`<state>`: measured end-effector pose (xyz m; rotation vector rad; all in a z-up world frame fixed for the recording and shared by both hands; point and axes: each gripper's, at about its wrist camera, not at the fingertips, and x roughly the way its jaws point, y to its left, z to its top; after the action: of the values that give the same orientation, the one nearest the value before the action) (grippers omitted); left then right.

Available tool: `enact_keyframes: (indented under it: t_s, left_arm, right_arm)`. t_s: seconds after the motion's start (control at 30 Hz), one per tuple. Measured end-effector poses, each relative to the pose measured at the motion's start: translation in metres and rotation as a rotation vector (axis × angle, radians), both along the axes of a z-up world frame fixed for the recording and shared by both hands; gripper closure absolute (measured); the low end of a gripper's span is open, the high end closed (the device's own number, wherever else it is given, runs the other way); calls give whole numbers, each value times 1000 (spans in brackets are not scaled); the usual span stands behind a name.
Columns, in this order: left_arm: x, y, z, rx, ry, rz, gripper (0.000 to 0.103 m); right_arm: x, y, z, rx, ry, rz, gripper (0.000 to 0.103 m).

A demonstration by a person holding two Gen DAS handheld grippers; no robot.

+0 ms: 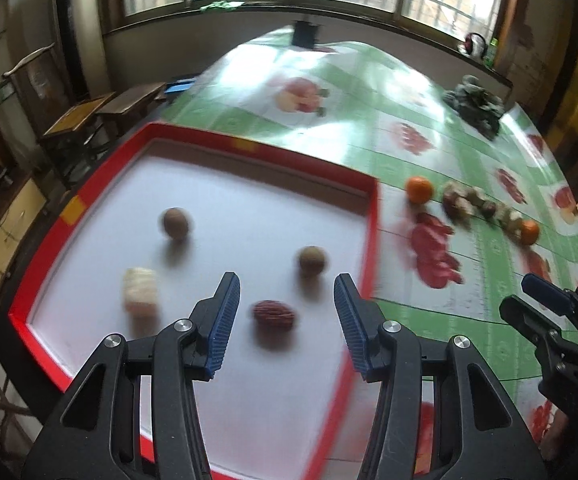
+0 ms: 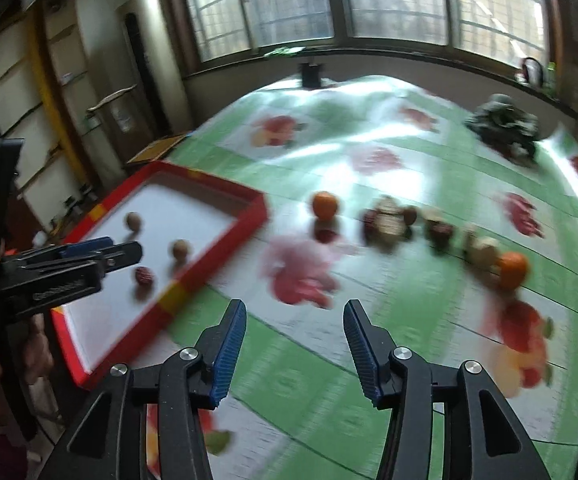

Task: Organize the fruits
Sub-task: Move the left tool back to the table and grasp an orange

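Left gripper (image 1: 287,300), fingers spread and empty, hangs inside the red tray's (image 1: 372,216) rim; right gripper (image 2: 295,326), likewise released, over bare bench (image 2: 369,296).

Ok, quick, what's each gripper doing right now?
Left gripper: open, empty, over the tray with the date between its fingers.
Right gripper: open, empty, over the tablecloth.

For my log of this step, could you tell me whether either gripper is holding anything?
Nothing is held. The left gripper is open above the red tray, and the right gripper is open over the tablecloth.
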<state>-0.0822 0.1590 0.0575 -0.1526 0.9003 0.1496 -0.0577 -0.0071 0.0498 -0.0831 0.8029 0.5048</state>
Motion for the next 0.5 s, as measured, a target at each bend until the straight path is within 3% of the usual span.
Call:
enact_keyframes:
  t_s: [0.5]
  left_arm:
    - [64, -75, -2, -21, 68, -187, 54]
  right_arm:
    - [13, -90, -12, 90, 57, -150, 53]
